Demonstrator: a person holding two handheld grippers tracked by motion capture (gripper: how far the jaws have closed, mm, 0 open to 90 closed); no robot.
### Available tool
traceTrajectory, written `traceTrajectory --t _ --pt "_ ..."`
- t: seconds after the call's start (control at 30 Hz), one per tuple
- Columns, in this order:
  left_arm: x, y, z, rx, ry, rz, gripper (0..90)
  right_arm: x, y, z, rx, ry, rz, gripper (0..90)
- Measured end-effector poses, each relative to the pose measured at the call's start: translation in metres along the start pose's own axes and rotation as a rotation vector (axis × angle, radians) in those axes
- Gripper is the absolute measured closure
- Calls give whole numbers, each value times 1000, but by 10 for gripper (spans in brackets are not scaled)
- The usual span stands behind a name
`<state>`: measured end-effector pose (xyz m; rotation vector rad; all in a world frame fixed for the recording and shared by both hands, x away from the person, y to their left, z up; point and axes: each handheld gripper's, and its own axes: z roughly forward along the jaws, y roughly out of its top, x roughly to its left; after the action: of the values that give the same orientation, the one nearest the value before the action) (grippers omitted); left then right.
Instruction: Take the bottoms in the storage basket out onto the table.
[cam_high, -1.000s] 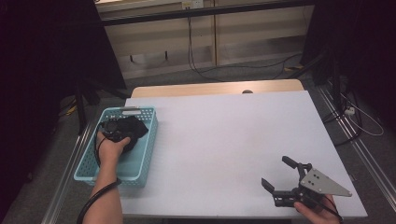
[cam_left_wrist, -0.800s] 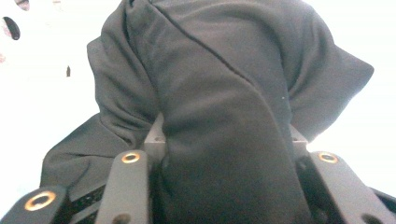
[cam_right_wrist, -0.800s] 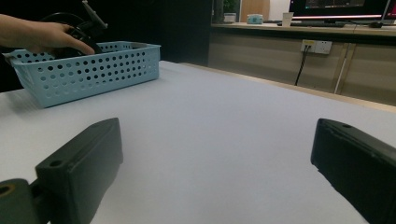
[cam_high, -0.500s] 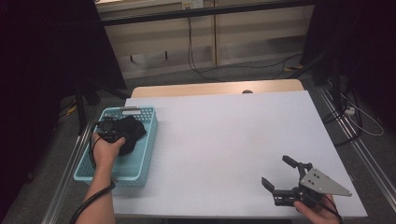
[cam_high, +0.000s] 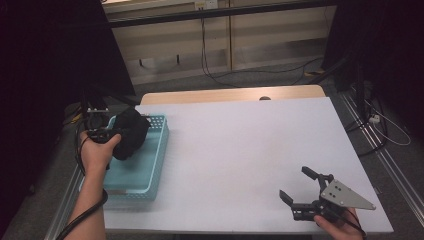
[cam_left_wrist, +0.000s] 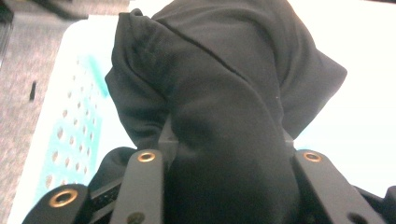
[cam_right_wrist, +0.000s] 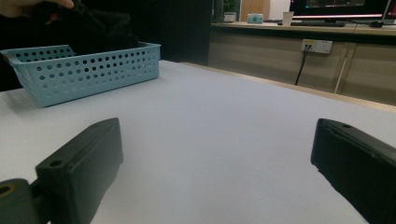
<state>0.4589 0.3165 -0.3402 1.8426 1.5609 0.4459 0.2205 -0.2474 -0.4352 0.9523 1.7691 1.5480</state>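
Left tool (cam_high: 107, 134) closing, clamping black cloth (cam_high: 129, 133) above basket (cam_high: 150, 165) at desk's (cam_high: 240, 150) left edge; right tool (cam_high: 300, 192) gaping, touching nothing.

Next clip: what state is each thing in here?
black cloth: bunched, gripped, lifted partly above the basket
blue basket: upright at the table's left edge
left gripper: fingers just closed further, clamped on the cloth
right gripper: open, holding nothing, low over the table
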Motion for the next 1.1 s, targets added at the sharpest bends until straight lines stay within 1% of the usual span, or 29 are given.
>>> traceTrajectory --t 0.03,0.07,0.13,0.27,0.3,0.33,0.37,0.4,0.43,0.53,0.67,0.73,0.77,0.8,0.87,0.93,0.97,1.0,1.03,1.1 --pt "-3 4 -5 -18 -8 6 613 0 0 0 3 -2 -4 11" --pt "-7 7 -10 -40 -18 2 613 1 0 0 4 -3 -3 11" --pt "-15 15 -20 -72 -36 32 613 1 0 0 5 -3 -3 11" --pt "-35 31 -40 -141 -85 66 613 0 0 0 4 -8 -1 11" --pt "-40 34 -43 -151 -92 78 613 0 0 0 6 -7 -3 11" --pt "-49 38 -48 -167 -107 101 613 0 0 0 6 -7 -3 11" --pt "-49 38 -48 -167 -107 101 613 0 0 0 6 -7 -3 11" --pt "-56 40 -50 -182 -121 113 613 0 0 0 7 -7 -3 11" --pt "-60 41 -51 -190 -130 114 613 0 0 0 9 -9 -6 11" --pt "-74 42 -54 -210 -166 134 613 0 0 0 9 -7 -6 11" --pt "-94 40 -53 -208 -215 180 612 0 -1 0 8 -6 -7 11" --pt "-105 38 -51 -204 -248 187 612 0 0 0 10 -6 -7 11" --pt "-113 36 -49 -204 -274 198 612 0 0 0 10 -6 -9 12" --pt "-113 36 -49 -204 -274 198 612 0 0 0 11 -5 -8 11" --pt "-123 35 -46 -197 -295 220 612 0 0 0 10 -5 -8 11" --pt "-132 32 -43 -189 -320 231 611 0 0 0 11 -6 -10 11" --pt "-139 30 -41 -186 -336 247 611 0 0 0 12 -7 -10 11" --pt "-143 28 -40 -180 -346 256 611 0 0 0 13 -7 -9 11" --pt "-143 28 -40 -180 -346 256 611 0 0 0 13 -7 -9 11" --pt "-151 23 -37 -180 -368 265 610 -1 -1 0 14 -7 -8 11"
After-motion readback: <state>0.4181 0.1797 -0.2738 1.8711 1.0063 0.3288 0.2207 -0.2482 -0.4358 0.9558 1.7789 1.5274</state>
